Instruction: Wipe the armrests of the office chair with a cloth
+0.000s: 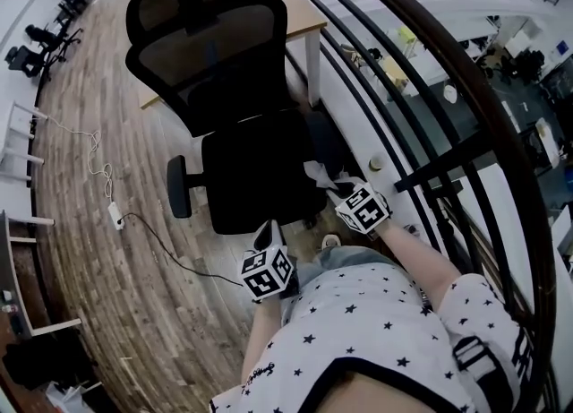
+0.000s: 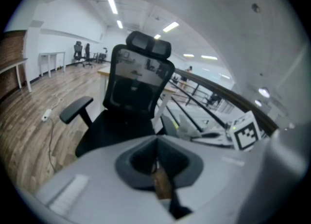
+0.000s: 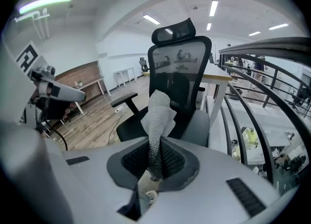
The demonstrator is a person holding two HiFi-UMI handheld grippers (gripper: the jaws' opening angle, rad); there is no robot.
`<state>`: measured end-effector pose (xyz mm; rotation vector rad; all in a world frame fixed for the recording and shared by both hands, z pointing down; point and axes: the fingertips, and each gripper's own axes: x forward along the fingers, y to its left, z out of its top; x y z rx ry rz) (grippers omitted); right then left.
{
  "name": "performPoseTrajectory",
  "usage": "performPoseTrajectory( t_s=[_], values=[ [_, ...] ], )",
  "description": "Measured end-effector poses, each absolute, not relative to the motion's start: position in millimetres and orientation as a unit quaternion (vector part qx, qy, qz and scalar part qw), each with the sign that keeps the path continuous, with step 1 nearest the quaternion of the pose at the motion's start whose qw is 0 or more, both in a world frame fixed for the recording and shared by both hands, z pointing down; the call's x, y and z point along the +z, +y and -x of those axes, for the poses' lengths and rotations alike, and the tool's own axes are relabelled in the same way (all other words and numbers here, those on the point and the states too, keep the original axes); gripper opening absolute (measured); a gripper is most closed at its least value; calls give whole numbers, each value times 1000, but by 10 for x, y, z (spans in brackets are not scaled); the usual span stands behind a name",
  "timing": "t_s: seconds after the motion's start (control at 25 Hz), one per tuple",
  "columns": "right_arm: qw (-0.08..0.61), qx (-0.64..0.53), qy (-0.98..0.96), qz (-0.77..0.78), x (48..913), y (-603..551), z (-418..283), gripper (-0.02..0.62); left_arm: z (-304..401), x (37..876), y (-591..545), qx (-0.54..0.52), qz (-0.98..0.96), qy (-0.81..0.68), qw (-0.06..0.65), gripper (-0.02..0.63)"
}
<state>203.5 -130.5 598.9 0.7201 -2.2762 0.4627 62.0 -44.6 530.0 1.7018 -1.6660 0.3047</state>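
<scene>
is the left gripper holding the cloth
No, the cloth is pinched in the right gripper; the left gripper is shut on nothing.

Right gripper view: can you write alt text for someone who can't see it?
The right tongs pinch a white mesh cloth that stands up in front of a black office chair. A dark railing curves past on the right.

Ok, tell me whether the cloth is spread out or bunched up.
Bunched: the cloth stands crumpled, pinched in the right gripper.

Open floor (image 1: pixel 152 313) lies left of the office chair (image 1: pixel 251 178); a railing (image 1: pixel 434 167) crowds its right, a desk (image 1: pixel 300 8) behind.
</scene>
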Motion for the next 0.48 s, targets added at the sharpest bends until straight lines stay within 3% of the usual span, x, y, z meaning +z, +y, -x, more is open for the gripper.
performPoseTrajectory(
  t_s=[0.48],
  values=[
    [273, 175, -904, -278, 5333, -1090, -1764, 35, -616, 5165, -637, 115, -683, -635, 343, 2]
  ],
)
